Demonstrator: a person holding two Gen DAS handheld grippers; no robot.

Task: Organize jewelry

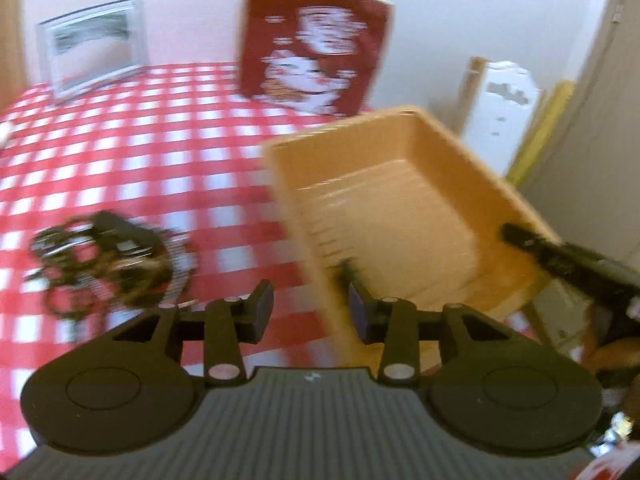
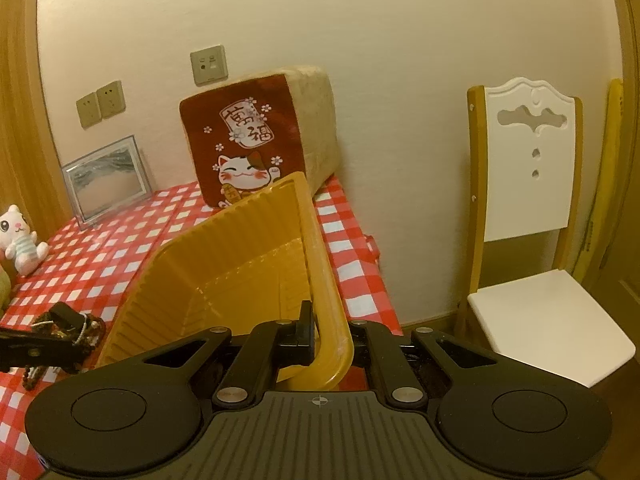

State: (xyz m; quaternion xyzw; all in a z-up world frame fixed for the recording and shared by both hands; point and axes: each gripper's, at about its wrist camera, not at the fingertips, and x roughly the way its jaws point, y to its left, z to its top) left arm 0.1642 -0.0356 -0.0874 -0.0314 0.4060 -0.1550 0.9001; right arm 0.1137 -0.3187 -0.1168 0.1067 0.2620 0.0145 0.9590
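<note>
Left tongs [image 1: 310, 307] are seen with jaws spread and nothing between the pads, in a blurred left view, the near corner of the tilted yellow tray [image 1: 360, 160] lying just ahead of them and the dark tangle of jewelry [image 1: 108, 264] on the checked cloth [image 1: 140, 128] to the left. Right tongs [image 2: 326, 334], in the right view, are clamped on the tray [image 2: 248, 264] rim, by which the ribbed, empty tray is held tipped up on its edge above the cloth [image 2: 352, 248]. Jewelry [image 2: 86, 328] is seen at lower left, beside the left tongs' finger [image 2: 36, 348].
</note>
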